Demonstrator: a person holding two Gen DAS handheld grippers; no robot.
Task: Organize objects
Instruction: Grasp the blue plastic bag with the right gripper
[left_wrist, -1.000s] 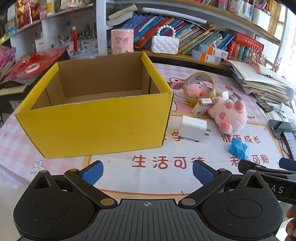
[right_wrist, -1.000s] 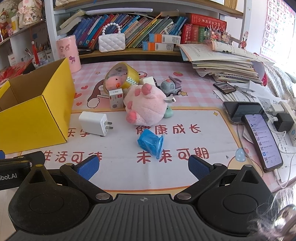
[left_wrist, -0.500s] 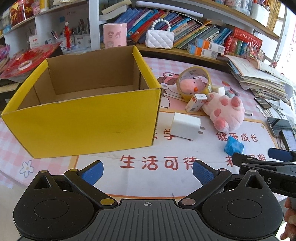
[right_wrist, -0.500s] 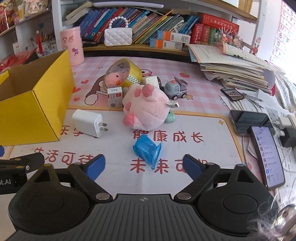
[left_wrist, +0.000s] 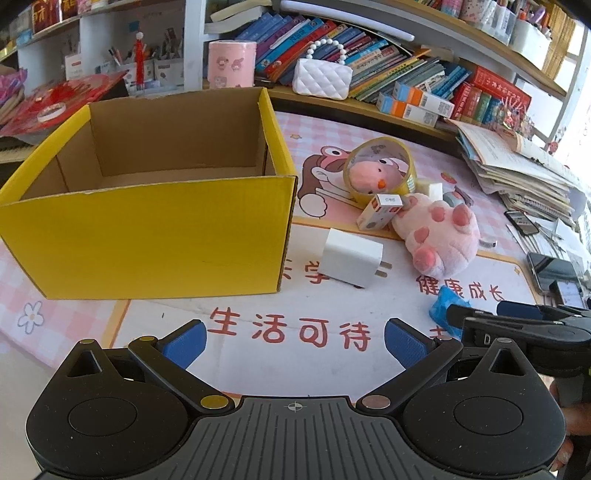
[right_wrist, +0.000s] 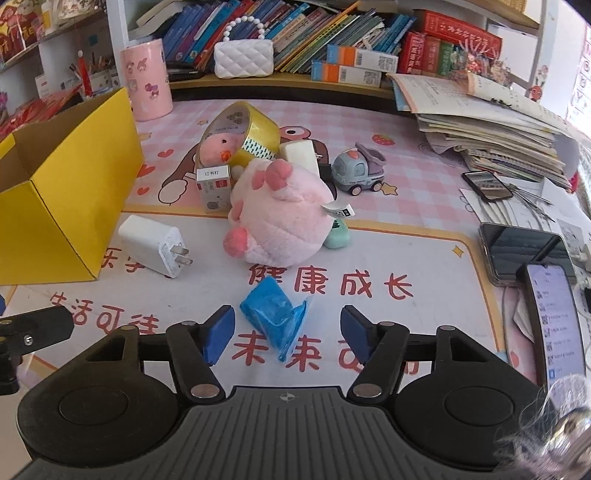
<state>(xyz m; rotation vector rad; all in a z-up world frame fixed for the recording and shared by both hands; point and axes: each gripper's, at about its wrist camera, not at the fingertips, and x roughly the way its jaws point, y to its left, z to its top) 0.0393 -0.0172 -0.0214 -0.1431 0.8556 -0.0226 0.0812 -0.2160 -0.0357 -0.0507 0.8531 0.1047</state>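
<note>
Two handheld grippers hover over a table covered with a pink cartoon mat, and the landmark here is a yellow cardboard box, open at the top and apparently empty, so it reads as the place the loose things are meant to go.

The right gripper points down at a small blue plastic packet lying on the mat to the right of the box and nearer the camera than the other clutter. Its jaws are closing, with the packet sitting between the blue pads, but a gap shows on both sides, so nothing is held yet. This looks like the start of a pick-up.

The left gripper hangs in front of the box with its jaws spread wide and nothing between them, seemingly waiting its turn.

Just right of the box, almost touching its corner, lies a white plug charger on its side. Further right of it sits a pink plush toy, with a small carton leaning at its left side. Behind them, a tape roll stands tilted with a second small pink plush inside its ring. A grey toy truck stands beyond the plush, farther from the box.
</note>
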